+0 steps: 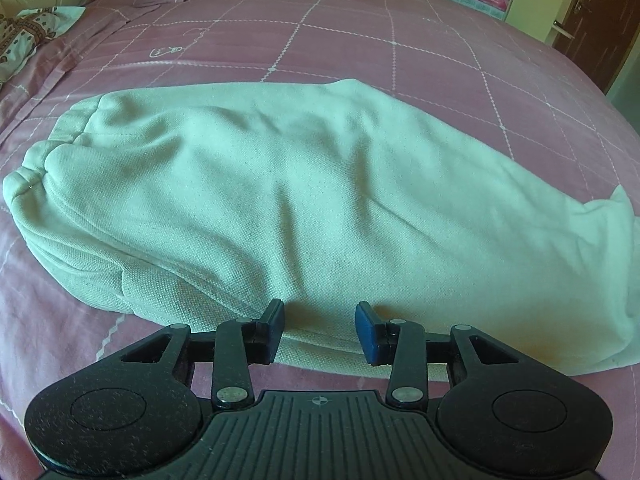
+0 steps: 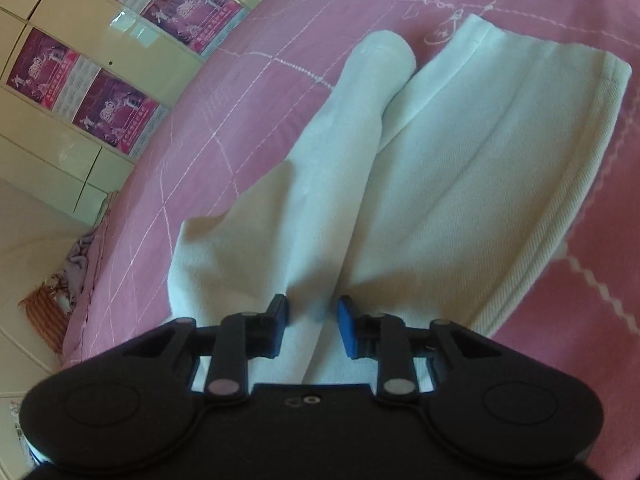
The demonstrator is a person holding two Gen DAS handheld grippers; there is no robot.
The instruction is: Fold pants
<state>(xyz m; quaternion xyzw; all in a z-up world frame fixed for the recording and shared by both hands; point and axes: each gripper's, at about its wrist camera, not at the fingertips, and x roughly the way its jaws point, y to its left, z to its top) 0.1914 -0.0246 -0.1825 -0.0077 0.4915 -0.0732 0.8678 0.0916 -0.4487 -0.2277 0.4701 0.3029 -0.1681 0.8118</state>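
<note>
Pale mint-white pants (image 1: 280,184) lie folded lengthwise on a pink bedsheet (image 1: 320,32), waistband at the left and leg ends at the right. My left gripper (image 1: 320,330) hovers over their near edge; its blue-padded jaws stand apart and the cloth passes beneath the gap without being pinched. In the right wrist view the pants (image 2: 440,168) stretch away, one leg cuff (image 2: 384,52) lying apart from the other layer. My right gripper (image 2: 312,320) is open just above a soft crease in the fabric. The pads are not pressing on it.
White wardrobe doors with pink posters (image 2: 112,108) stand beyond the bed. There is a brown door (image 1: 592,20) at the far right. A patterned pillow or cloth (image 1: 24,36) lies at the bed's far left. A woven item (image 2: 44,308) sits on the floor beside the bed.
</note>
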